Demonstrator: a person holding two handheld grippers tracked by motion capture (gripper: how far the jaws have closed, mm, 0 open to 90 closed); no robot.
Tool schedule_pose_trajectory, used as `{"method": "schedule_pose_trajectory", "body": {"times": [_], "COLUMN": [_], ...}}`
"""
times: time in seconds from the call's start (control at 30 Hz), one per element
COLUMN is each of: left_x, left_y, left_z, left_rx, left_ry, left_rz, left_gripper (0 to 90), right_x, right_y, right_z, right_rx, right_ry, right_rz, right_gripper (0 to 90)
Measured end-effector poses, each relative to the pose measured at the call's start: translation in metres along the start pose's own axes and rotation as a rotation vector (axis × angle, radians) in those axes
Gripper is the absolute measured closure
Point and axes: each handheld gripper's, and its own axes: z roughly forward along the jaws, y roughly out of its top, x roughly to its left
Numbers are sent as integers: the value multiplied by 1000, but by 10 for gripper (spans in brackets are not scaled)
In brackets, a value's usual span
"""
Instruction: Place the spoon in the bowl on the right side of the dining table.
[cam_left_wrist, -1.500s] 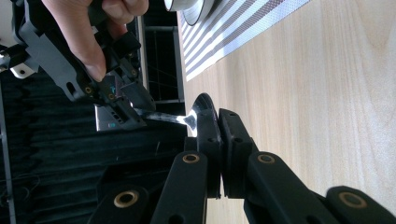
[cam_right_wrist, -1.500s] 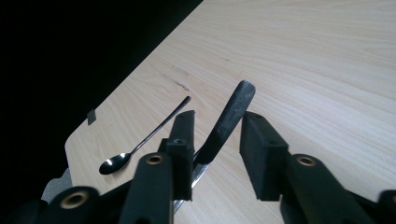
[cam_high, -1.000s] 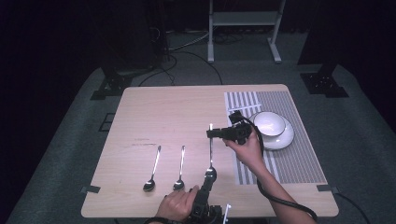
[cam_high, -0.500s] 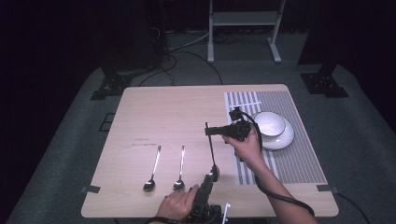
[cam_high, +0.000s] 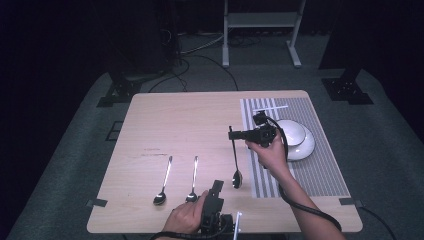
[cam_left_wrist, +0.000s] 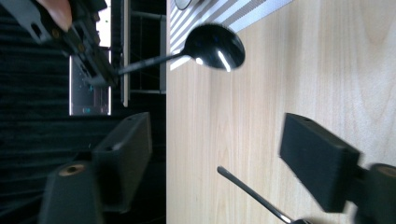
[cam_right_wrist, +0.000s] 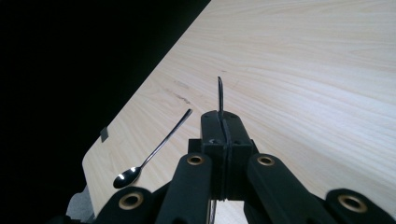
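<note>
**A:** Steel spoon (cam_high: 235, 162), the one nearest the striped mat (cam_high: 320, 165): where does it stand?

**B:** Clamped by the tip of its handle in the right gripper (cam_high: 231, 134), whose jaws are pressed tight together on it; the right gripper view shows the handle end (cam_right_wrist: 219, 95) poking up from between them. It hangs bowl-down just beside the mat's near-left edge. I can't tell whether the bowl is touching the wood or is just clear of it.

**A:** And the left gripper (cam_left_wrist: 219, 154)?

**B:** At the table's (cam_high: 200, 120) front edge, further from the mat. Its jaws have just been opening and now stand wide with nothing pinched between them; only the handle tip of a lying spoon (cam_left_wrist: 254, 193) shows between them on the wood.

**A:** So how would you carry on?

**B:** I'd judge the spoon is bound for the mat, beside the white bowl (cam_high: 292, 137) on its plate. The grip is at the very end of a thin handle, so the spoon can swing. Lift straight, move slowly across the mat's edge, keep the bowl-end from clipping it, lower until it rests flat, then release.

**A:** The other two spoons?

**B:** Lying flat, well left of the mat (cam_high: 163, 181) (cam_high: 193, 179).
</note>
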Motion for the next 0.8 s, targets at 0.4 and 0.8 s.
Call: {"method": "schedule_pose_trajectory", "body": {"times": [0.4, 0.8], "left_x": [2, 4], "left_y": [-5, -6], "left_z": [0, -1], "left_rx": [20, 15], "left_ry": [-45, -38], "left_rz": [-13, -17], "left_gripper": [166, 166], "right_x": [-13, -39], "right_y": [8, 26], "right_z": [-20, -54], "right_rx": [-41, -101], "right_ry": [-74, -173], "right_rz": [12, 68], "right_gripper": [895, 894]}}
